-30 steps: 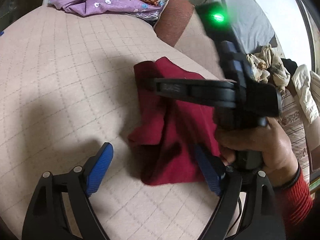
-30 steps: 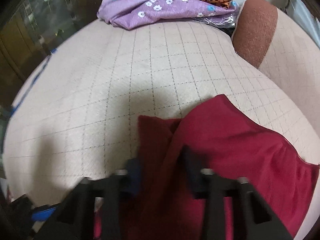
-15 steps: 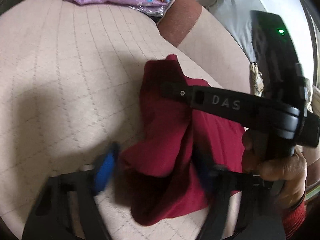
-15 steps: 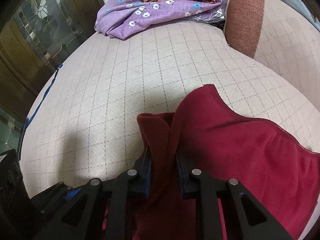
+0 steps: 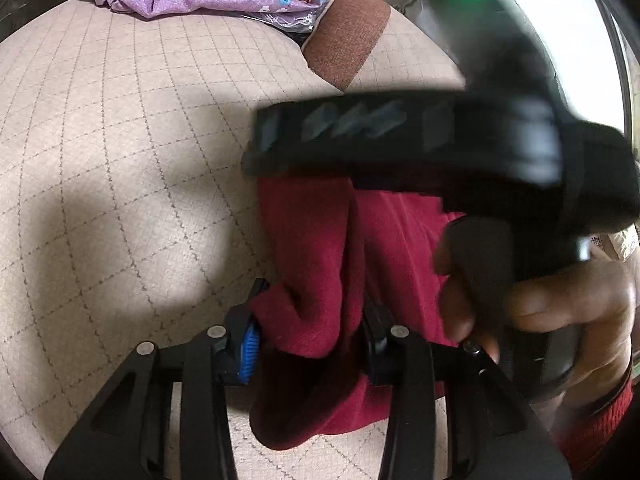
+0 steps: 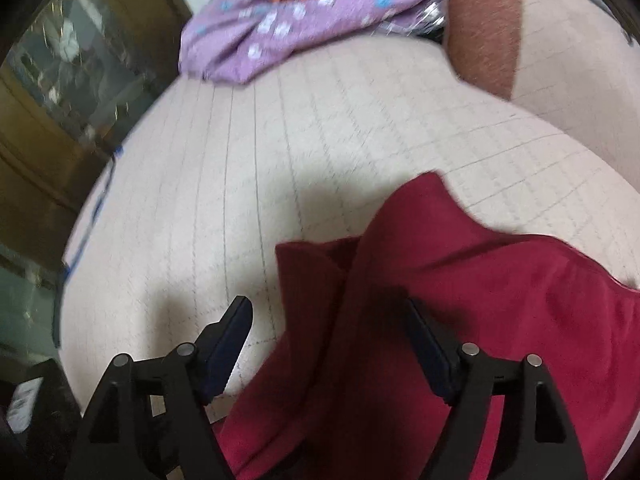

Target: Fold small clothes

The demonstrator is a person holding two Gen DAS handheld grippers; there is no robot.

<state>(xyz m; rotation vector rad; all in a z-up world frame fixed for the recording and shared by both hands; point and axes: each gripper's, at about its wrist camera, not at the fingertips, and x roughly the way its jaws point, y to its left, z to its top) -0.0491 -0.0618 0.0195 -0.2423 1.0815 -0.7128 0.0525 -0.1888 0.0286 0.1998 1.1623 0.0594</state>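
The dark red knit garment (image 5: 316,264) lies crumpled at lower centre on the beige grid-quilted bedspread (image 5: 120,140). The left gripper (image 5: 310,320) pinches a fold of it. The right gripper (image 6: 328,320) is spread wide around the cloth, not clamping.

Our left gripper (image 5: 310,326) sits at the lower centre of its frame, fingers drawn close and pinching. Our right gripper (image 6: 330,344) shows its fingers spread wide; our right hand (image 5: 560,304) wraps its handle.
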